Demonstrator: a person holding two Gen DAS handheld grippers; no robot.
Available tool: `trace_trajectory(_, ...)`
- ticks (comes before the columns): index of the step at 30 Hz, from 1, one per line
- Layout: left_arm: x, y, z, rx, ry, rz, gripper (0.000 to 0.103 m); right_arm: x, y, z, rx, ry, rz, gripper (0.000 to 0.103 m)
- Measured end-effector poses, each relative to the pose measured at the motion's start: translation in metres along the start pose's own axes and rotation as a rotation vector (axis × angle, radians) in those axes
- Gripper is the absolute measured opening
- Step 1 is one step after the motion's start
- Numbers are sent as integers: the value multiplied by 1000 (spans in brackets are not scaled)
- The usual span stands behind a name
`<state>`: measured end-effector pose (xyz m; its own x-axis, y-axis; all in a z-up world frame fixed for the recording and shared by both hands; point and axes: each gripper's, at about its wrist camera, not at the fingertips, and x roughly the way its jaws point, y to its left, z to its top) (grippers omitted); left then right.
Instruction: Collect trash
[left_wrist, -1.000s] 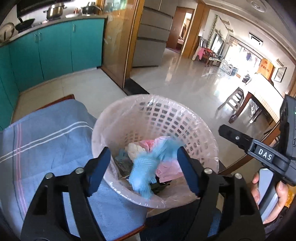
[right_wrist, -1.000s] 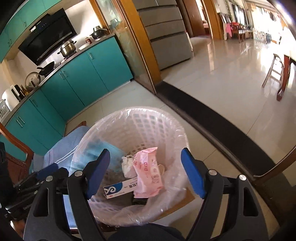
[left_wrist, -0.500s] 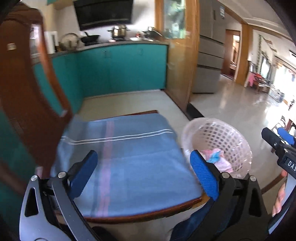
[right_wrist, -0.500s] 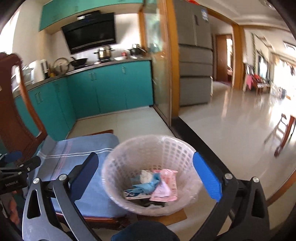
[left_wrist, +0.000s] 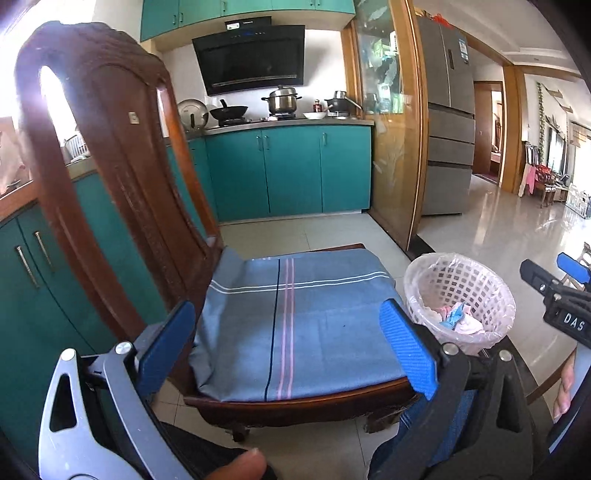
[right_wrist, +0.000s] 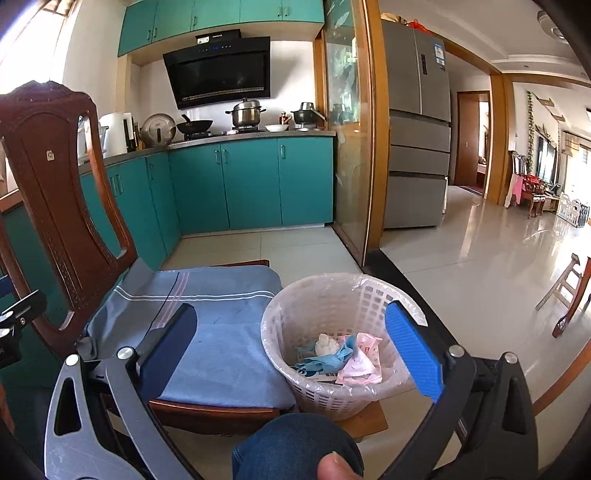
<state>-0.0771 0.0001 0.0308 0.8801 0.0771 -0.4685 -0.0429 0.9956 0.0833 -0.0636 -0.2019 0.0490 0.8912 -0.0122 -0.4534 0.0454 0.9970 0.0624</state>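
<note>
A white lattice trash basket (right_wrist: 325, 391) lined with a clear bag stands on the floor to the right of a wooden chair; it also shows in the left wrist view (left_wrist: 476, 291). Inside lie a blue glove (right_wrist: 334, 356), a pink wrapper (right_wrist: 364, 360), a white wad and a blue-and-white packet. My left gripper (left_wrist: 288, 350) is open and empty, held above the chair's blue cushion (left_wrist: 295, 325). My right gripper (right_wrist: 291, 343) is open and empty, held back from the basket, above its near left side.
The wooden chair's tall back (left_wrist: 107, 166) rises at the left. Teal kitchen cabinets (right_wrist: 251, 184) run behind, with a steel fridge (right_wrist: 417, 147) beside them. Glossy tiled floor (right_wrist: 480, 266) stretches to the right, with a wooden stool (right_wrist: 569, 291) at the far right edge.
Both grippers have pulled up and back from the basket. The blue glove that hung between the left fingers a second ago now lies in the basket. The left gripper has swung left over the chair.
</note>
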Motion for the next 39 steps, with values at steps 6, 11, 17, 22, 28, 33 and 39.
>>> trace_trajectory(6,-12,0,-6,10,-3,-27,100,-17,-3,-4,14,-25,-40,100)
trace_trajectory(11,-18,-1,-7,11,-14,-39,100,-22,-6,-8,26,-26,-48,100)
trace_trajectory(17,-21,2,-8,1,-19,-38,100,-26,-2,-9,0,-36,-53,100)
trace_trajectory(22,-20,3,-7,1,-17,-43,100,-26,-1,-9,-3,-37,-52,100)
trace_trajectory(28,-19,3,-8,2,-14,-45,100,-26,-3,-10,1,-39,-59,100)
trace_trajectory(33,-19,4,-8,1,-13,-44,100,-27,-3,-12,3,-38,-64,100)
trace_trajectory(39,-20,4,-8,0,-17,-44,100,-28,-2,-12,-3,-39,-64,100)
